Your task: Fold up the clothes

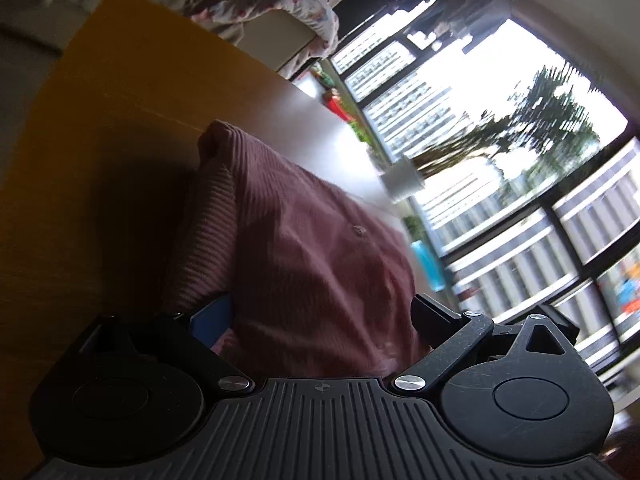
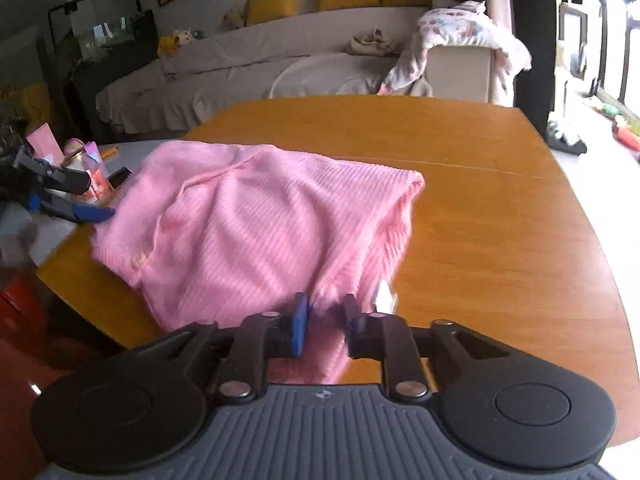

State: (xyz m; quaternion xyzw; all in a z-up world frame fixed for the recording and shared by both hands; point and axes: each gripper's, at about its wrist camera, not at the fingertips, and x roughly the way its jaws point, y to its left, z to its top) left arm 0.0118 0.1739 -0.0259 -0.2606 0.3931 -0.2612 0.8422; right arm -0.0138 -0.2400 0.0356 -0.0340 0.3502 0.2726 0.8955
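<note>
A pink ribbed cardigan point(image 2: 256, 224) with buttons lies bunched on the wooden table point(image 2: 500, 240). At its near edge my right gripper point(image 2: 325, 320) has its blue pads close together, with a fold of the knit filling the gap between them. A small white tag point(image 2: 384, 294) sticks out beside the right finger. In the left wrist view the cardigan point(image 1: 312, 256) looks dusky and fills the space between the wide-apart fingers of my left gripper point(image 1: 322, 320). The right wrist view shows the left gripper point(image 2: 86, 196) at the cardigan's far left edge, jaws apart.
Small items, a pink box point(image 2: 42, 140) and a jar point(image 2: 90, 168), crowd the table's left end. Behind the table stands a covered sofa point(image 2: 280, 64) with a floral blanket point(image 2: 460, 28). A large window point(image 1: 500, 140), a white plant pot point(image 1: 402, 182) and a blue bottle point(image 1: 428, 264) lie beyond the table's edge.
</note>
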